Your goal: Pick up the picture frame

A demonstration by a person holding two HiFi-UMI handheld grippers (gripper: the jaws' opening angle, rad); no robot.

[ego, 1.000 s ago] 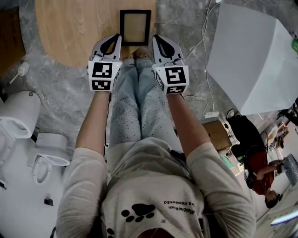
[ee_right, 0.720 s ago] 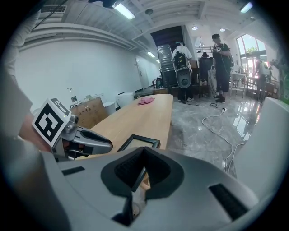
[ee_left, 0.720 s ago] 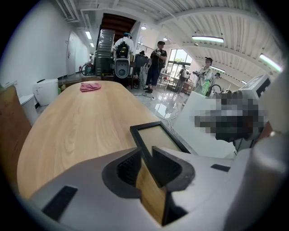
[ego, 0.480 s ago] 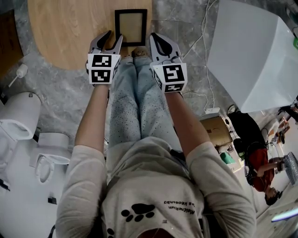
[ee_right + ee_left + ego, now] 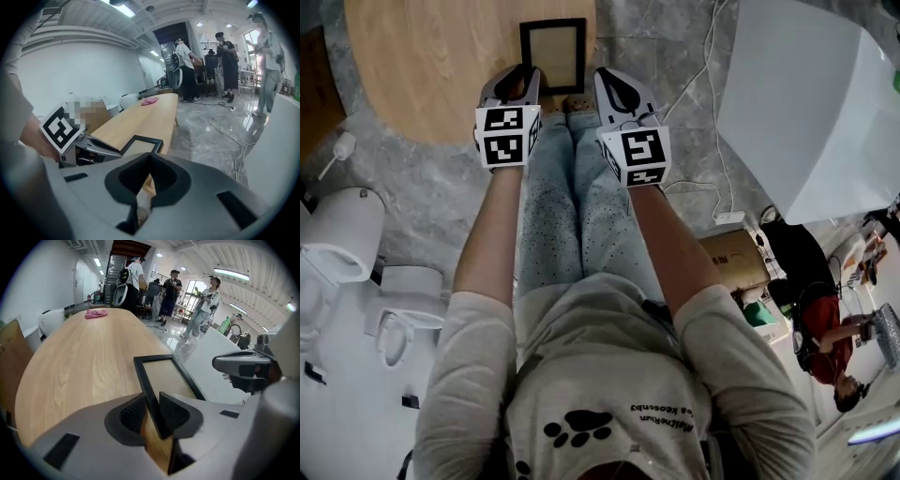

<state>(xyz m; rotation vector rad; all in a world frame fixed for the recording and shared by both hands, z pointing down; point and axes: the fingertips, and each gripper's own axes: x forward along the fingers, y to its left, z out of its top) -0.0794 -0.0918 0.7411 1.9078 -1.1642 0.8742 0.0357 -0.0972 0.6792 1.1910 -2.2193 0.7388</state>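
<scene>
A black picture frame (image 5: 552,53) with a pale pane lies flat at the near end of the wooden table (image 5: 431,66). My left gripper (image 5: 517,79) sits at the frame's near left corner. In the left gripper view the frame's (image 5: 168,380) left rail runs between the jaws of this gripper (image 5: 151,403). The jaws are closing and both pads touch the rail. My right gripper (image 5: 609,81) hovers just off the frame's near right corner, shut and empty. The right gripper view shows the frame (image 5: 140,145) beyond its closed fingertips (image 5: 149,161).
A big white board (image 5: 806,112) leans at the right, with cables (image 5: 708,84) on the grey stone floor. White ceramic fixtures (image 5: 337,234) stand at the left. A pink cloth (image 5: 96,313) lies at the table's far end, where several people (image 5: 173,287) stand.
My left gripper opened, sank onto the frame's near left corner and narrowed around the rail. The right gripper stayed shut and hardly moved.
</scene>
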